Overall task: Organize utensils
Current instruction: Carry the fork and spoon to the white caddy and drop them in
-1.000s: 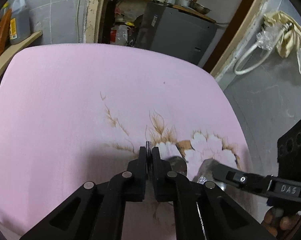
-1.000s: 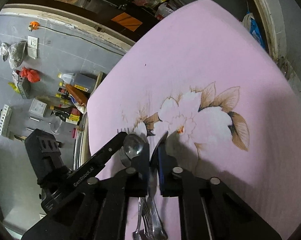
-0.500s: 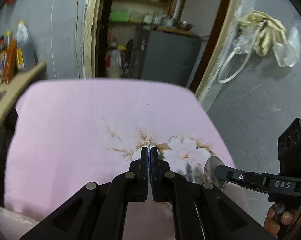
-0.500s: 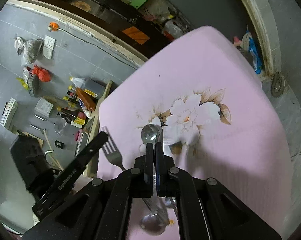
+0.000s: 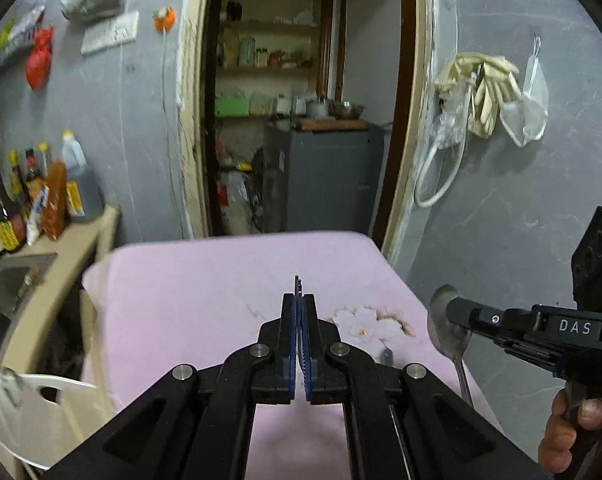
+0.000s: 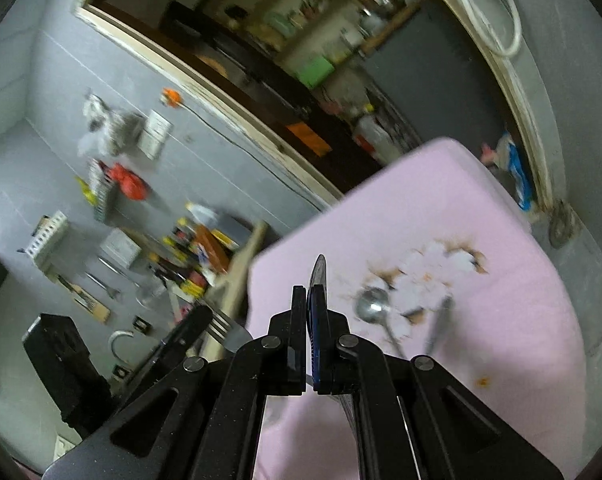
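My left gripper (image 5: 299, 300) is shut on a fork (image 5: 297, 283), held edge-on above the pink flowered cloth (image 5: 205, 280); its tines also show in the right wrist view (image 6: 221, 325). My right gripper (image 6: 309, 296) is shut on a spoon (image 6: 317, 270), held edge-on; its bowl shows in the left wrist view (image 5: 447, 330). A second spoon (image 6: 375, 310) and a dark utensil (image 6: 439, 328) lie on the cloth by the flower print.
A wooden counter with sauce bottles (image 5: 33, 200) and a sink (image 5: 1, 292) stands left of the table. A white plastic holder (image 5: 41, 420) sits low at the left. A doorway (image 5: 293, 120) opens behind the table.
Both grippers have lifted well up from the cloth, the left carrying the fork and the right the spoon. One spoon and a dark utensil stay on the cloth.
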A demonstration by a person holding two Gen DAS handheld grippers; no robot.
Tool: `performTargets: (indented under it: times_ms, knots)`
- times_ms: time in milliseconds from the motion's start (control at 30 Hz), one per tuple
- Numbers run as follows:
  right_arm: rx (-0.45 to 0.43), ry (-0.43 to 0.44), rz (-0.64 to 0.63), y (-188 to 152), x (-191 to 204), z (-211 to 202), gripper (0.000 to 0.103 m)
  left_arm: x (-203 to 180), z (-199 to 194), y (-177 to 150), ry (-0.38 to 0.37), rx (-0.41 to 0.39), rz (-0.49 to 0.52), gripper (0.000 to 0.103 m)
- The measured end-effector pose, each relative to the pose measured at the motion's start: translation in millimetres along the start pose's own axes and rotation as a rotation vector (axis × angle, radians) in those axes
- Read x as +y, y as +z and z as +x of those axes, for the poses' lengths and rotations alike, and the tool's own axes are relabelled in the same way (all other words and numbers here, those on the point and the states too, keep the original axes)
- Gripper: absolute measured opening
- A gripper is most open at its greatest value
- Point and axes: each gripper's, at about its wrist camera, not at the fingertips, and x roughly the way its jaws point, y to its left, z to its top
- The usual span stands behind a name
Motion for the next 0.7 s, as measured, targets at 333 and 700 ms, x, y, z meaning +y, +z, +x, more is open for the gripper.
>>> performTargets:
  times_ms: [333,700]
  knots:
    - [-0.141,0.075,-0.178,-1.0,97.0,-12.4,0.002,46.7,-72.5,35.9,0.037,-0.108,0.023,0.003]
    - [-0.211,0.216,-0.305,-16.1,188.9,4.2,0.002,120.5,-141.3,58.0,0.116,-0.19,-0.019,0.003]
